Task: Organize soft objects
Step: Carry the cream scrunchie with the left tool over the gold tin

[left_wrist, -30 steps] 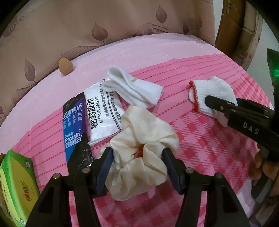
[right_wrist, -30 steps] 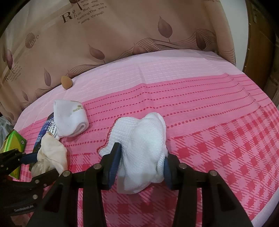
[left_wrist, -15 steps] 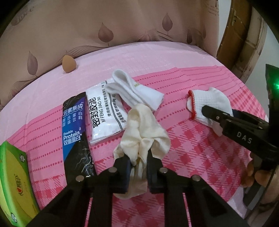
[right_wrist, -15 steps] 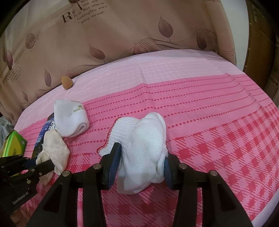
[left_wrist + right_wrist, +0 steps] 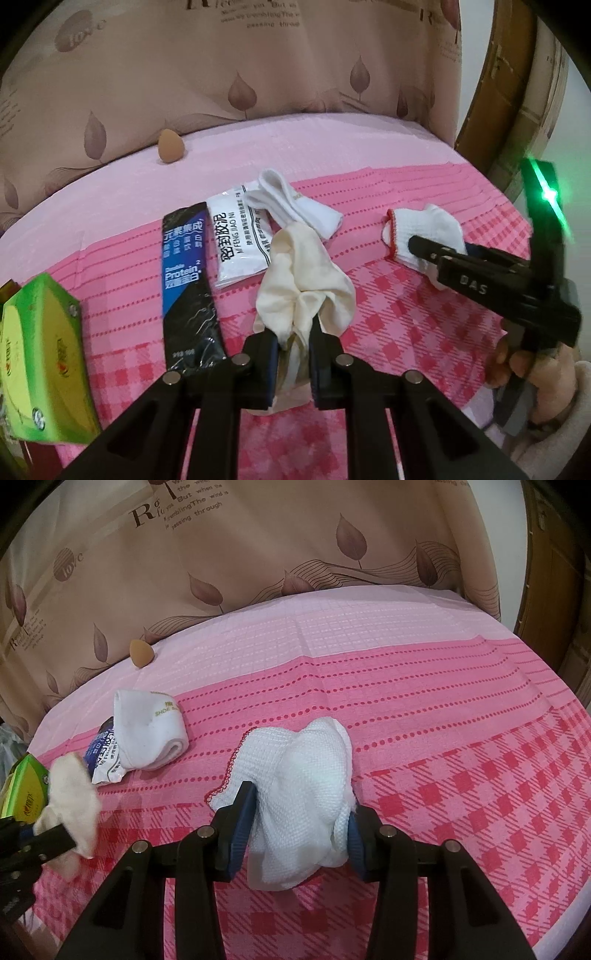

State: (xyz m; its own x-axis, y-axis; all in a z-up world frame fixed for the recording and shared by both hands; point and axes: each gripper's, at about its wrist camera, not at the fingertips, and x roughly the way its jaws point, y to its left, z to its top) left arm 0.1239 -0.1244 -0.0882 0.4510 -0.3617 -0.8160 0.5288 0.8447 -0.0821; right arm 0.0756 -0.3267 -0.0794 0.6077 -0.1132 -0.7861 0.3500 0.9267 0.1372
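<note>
the left hand-held gripper (image 5: pixel 293 350) has clamped shut on the cream scrunchie (image 5: pixel 303 280) and lifts it, seemingly clear of the worktop's (image 5: pixel 406 672) near edge; the right hand-held gripper (image 5: pixel 299 834), half-open, straddles the white glove (image 5: pixel 303 786) mid-worktop.

Far strip of pink cloth (image 5: pixel 369 642) open, only a sponge (image 5: pixel 141 652) by the curtain (image 5: pixel 258 554). Right half open to the edge. Left side crowded: sock (image 5: pixel 291 205), white packet (image 5: pixel 236 240), dark packet (image 5: pixel 188 280) lie touching or overlapping; green box (image 5: pixel 40 362) blocks the left edge. Glove (image 5: pixel 299 794) sits mid-cloth, open lane between it and sock.
</note>
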